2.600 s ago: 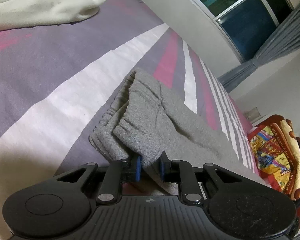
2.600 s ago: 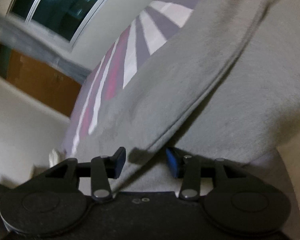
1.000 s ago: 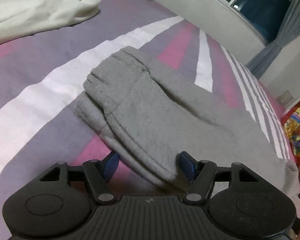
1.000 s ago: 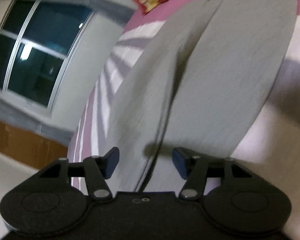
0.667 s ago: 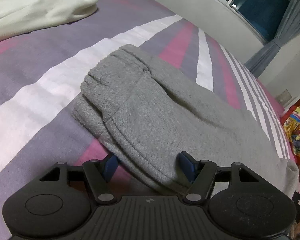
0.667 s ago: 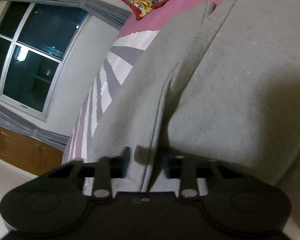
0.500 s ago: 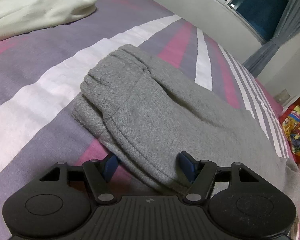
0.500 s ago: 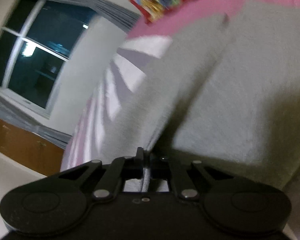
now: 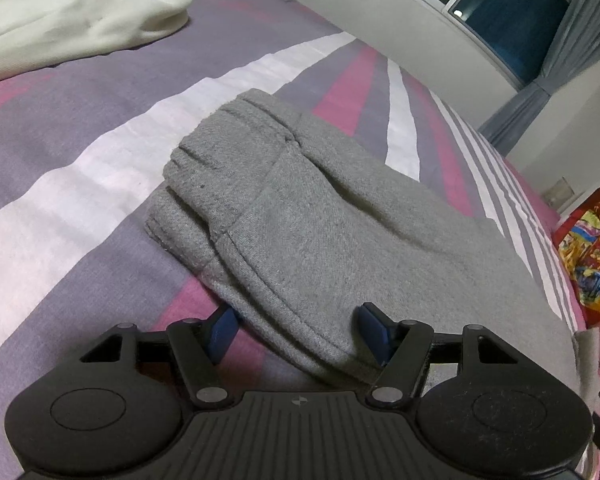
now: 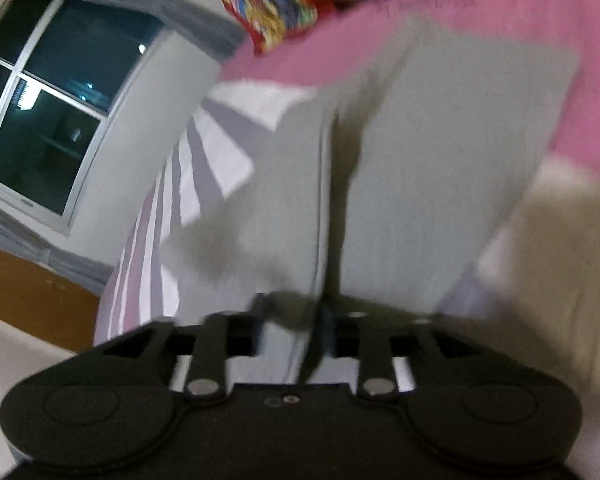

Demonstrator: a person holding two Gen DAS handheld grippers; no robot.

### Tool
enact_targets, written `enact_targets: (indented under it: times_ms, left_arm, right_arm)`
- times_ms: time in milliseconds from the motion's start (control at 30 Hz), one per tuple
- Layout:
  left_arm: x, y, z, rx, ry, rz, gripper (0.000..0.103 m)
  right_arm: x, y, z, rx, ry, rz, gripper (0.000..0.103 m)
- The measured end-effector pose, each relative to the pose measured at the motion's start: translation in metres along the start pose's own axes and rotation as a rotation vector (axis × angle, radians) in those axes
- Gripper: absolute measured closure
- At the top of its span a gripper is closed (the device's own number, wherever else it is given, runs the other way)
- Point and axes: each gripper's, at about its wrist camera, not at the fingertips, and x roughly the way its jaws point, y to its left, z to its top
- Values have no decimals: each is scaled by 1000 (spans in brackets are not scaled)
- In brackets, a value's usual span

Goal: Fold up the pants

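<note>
The gray pants (image 9: 320,224) are lying mid-frame on the striped bedspread (image 9: 80,184), long axis running from cuffs at centre left toward lower right. The left gripper (image 9: 300,330) is gaping wide around the near hem. A cream garment (image 9: 80,24) is sitting upper left, well apart. The right gripper (image 10: 296,320) is blurring; its jaws seem pinched on pants (image 10: 420,168) fabric.

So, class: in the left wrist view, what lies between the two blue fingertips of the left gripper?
The hemmed edge of the grey pants lies between the open fingertips of the left gripper, resting on the striped bedspread. The left wrist view shows it.
</note>
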Motion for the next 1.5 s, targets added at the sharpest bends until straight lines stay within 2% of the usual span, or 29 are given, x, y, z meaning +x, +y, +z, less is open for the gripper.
enact_targets:
  times_ms: [133, 233, 267, 333, 433, 500, 600, 700, 800, 833, 900, 967, 1033, 1133, 1200, 1233, 1267, 1300, 1333, 1400, 1500]
  left_arm:
    - [0, -2, -1, 6, 0, 5, 37]
    - [0, -4, 0, 10, 5, 13, 37]
    - [0, -4, 0, 13, 6, 15, 37]
    - [0, -5, 0, 18, 7, 14, 36]
    - [0, -5, -1, 15, 3, 10, 36]
    - [0, -3, -2, 13, -2, 5, 36]
    - [-1, -1, -3, 12, -6, -3, 36]
    - [-1, 0, -3, 15, -5, -9, 36]
    - [-1, 1, -2, 14, 1, -11, 36]
    - [-1, 0, -1, 16, 4, -10, 36]
    - [0, 0, 0, 19, 6, -8, 36]
    - [0, -1, 0, 22, 5, -4, 36]
    - [1, -2, -1, 24, 3, 1, 36]
    - [1, -4, -2, 25, 3, 8, 36]
    - [1, -6, -1, 30, 5, 13, 36]
    - [1, -7, -1, 31, 7, 14, 35]
    - [1, -8, -1, 31, 7, 15, 35]
    - [1, -8, -1, 32, 8, 16, 35]
    - [1, -8, -1, 33, 9, 16, 35]
    - [1, -8, -1, 31, 9, 14, 35]
    - [1, -7, -1, 34, 8, 11, 35]
  right_arm:
    - [19, -16, 34, 52, -27, -2, 66]
    - [38, -9, 54, -17, -18, -1, 66]
    - [41, -1, 59, -67, -14, -24, 78]
    - [39, 21, 65, -171, 7, -21, 96]
    - [8, 65, 69, -335, -64, 34, 98]
    - [-24, 73, 70, -342, -141, 86, 98]
    - [-53, 52, 62, -304, -177, 56, 98]
    - [-48, 0, 47, -221, -109, -48, 98]
    - [-31, -47, 34, -115, -27, -87, 96]
    - [-31, -53, 33, -88, -34, -61, 97]
    - [-37, -64, 34, -10, -63, 8, 86]
    - [-40, -71, 40, 33, -101, 40, 70]
    - [-40, -77, 49, 82, -118, 57, 63]
    - [-40, -88, 66, 191, -147, 65, 61]
    - [-38, -93, 73, 235, -147, 30, 66]
    - [-37, -92, 77, 236, -137, -2, 74]
    - [-42, -86, 75, 209, -127, -26, 94]
    - [-44, -75, 79, 125, -125, -49, 98]
    - [-48, -65, 80, 51, -146, -59, 98]
    - [-68, -46, 83, -70, -213, 0, 98]
    - [-88, -46, 85, -132, -264, 47, 98]
